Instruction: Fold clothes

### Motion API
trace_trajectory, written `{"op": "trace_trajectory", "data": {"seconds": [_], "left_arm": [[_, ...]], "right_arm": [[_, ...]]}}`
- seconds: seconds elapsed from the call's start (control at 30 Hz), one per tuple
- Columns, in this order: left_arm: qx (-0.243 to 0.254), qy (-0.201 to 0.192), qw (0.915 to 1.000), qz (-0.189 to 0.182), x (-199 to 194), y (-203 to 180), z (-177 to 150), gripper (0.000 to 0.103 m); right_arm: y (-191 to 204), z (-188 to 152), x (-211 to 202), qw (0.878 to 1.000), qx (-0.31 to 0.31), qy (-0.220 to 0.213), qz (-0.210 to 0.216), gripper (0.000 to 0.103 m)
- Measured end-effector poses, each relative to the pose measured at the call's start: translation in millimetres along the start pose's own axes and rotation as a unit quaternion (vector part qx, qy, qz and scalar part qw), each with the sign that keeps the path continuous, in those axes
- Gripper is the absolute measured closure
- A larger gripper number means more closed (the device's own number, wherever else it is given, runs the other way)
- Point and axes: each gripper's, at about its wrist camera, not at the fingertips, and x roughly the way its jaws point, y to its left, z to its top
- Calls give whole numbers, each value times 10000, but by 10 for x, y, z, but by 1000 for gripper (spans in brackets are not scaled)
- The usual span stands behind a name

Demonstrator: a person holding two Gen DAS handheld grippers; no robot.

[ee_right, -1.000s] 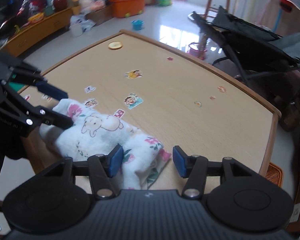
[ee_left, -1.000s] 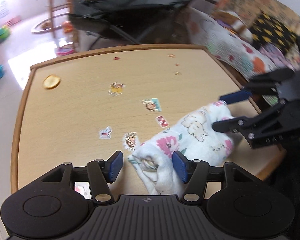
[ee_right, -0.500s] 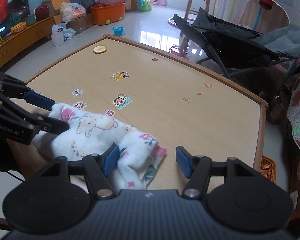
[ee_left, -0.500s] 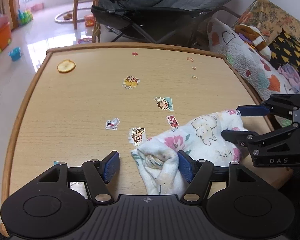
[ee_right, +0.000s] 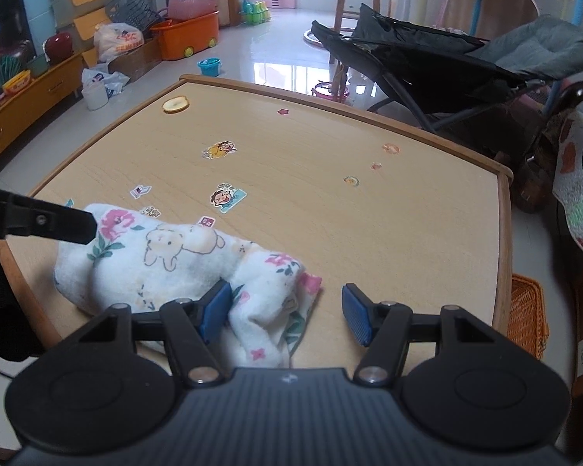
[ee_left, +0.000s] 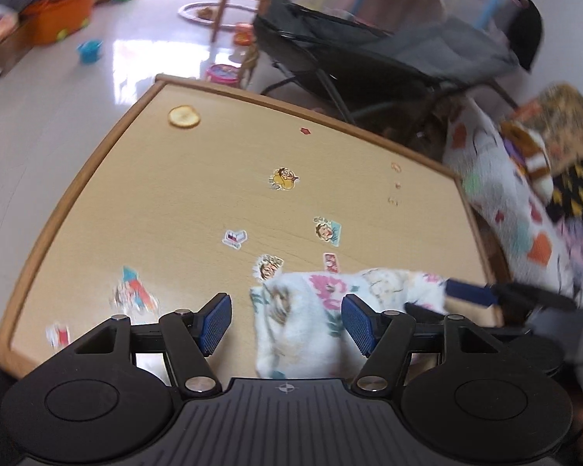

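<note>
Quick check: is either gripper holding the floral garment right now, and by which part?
Neither holds it. The left gripper and right gripper both have jaws open, each straddling one end of the bunched floral garment on the table.

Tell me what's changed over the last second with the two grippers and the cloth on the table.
The left gripper swung its view leftward, blurring it; the floral cloth now lies between its open fingers rather than against one pad. The right gripper edged closer over the cloth's near end. Nothing was taken hold of or let go. Both grippers remain open, the cloth stays bunched at the table edge, and the stickers are unmoved.
</note>
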Motion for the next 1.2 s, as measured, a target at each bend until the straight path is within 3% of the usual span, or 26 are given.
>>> {"op": "trace_trajectory", "data": {"seconds": [0.07,0.2,0.37,0.57,0.9,1.2], "left_arm": [[-20,-2,10000,31,-2,-72,-43,37],[93,97,9988,466,143,-199,-118,37],[-118,254,9978,596,304,-217,-161,37],[-432,330,9972,514,392,-114,-218,36],[-289,263,9977,545,418,-126,-247,36],[-316,272,9981,457,409,-98,-244,36]], "right_arm": [[-1,-15,-5,10000,54,-14,2,41],[-3,-42,-15,9999,129,-52,10,41],[-5,-78,-26,9998,148,-118,28,41],[-3,-102,-39,9997,165,-152,-28,41],[-99,-79,-427,9981,299,-523,-150,41],[-182,-232,-127,9922,1242,107,26,46]]}}
